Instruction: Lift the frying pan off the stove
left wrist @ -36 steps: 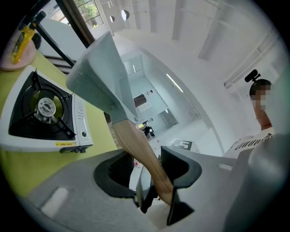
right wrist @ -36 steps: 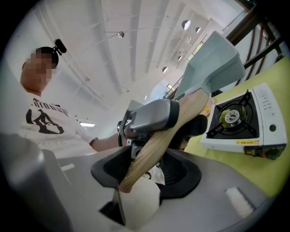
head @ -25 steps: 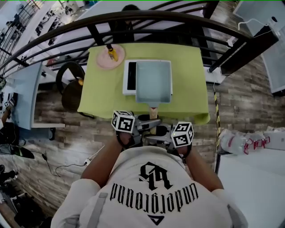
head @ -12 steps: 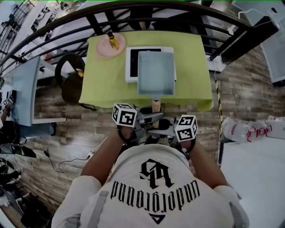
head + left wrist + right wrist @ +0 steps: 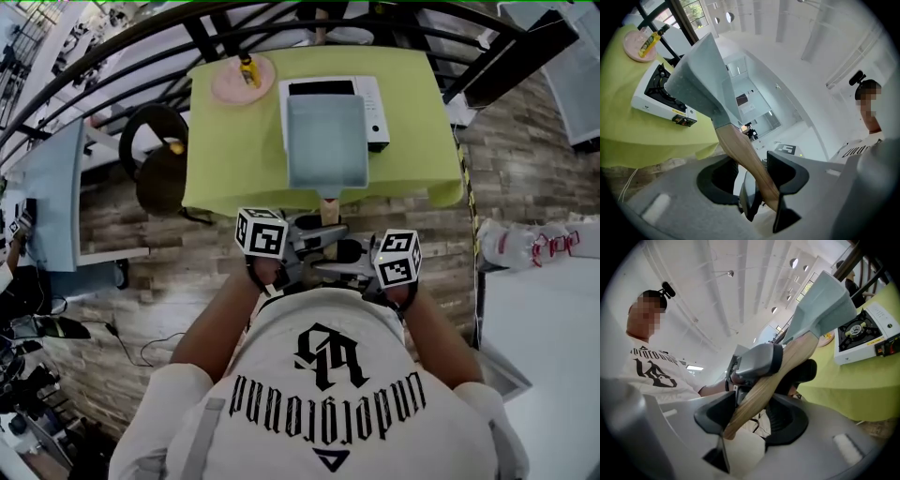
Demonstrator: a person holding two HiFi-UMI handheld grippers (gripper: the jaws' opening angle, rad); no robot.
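A grey-blue square frying pan (image 5: 326, 141) hangs in the air above the near part of the white portable stove (image 5: 377, 105), whose far and right sides show past it. Its wooden handle (image 5: 327, 213) runs back to me. My left gripper (image 5: 317, 242) and right gripper (image 5: 339, 270) are both shut on that handle, one behind the other. In the left gripper view the handle (image 5: 743, 152) passes between the left gripper's (image 5: 754, 180) jaws, with the pan (image 5: 701, 79) above the stove (image 5: 656, 93). The right gripper view shows the handle (image 5: 776, 378) in the right gripper (image 5: 752, 420).
The stove stands on a table with a green cloth (image 5: 234, 150). A pink plate with a yellow bottle (image 5: 243, 77) lies at its far left. A black railing (image 5: 211, 42) curves behind the table, and a black chair (image 5: 159, 173) stands to its left.
The pan has moved with both grippers toward the table's near edge and to the left of the stove, uncovering the stove's right side. Both grips stay the same.
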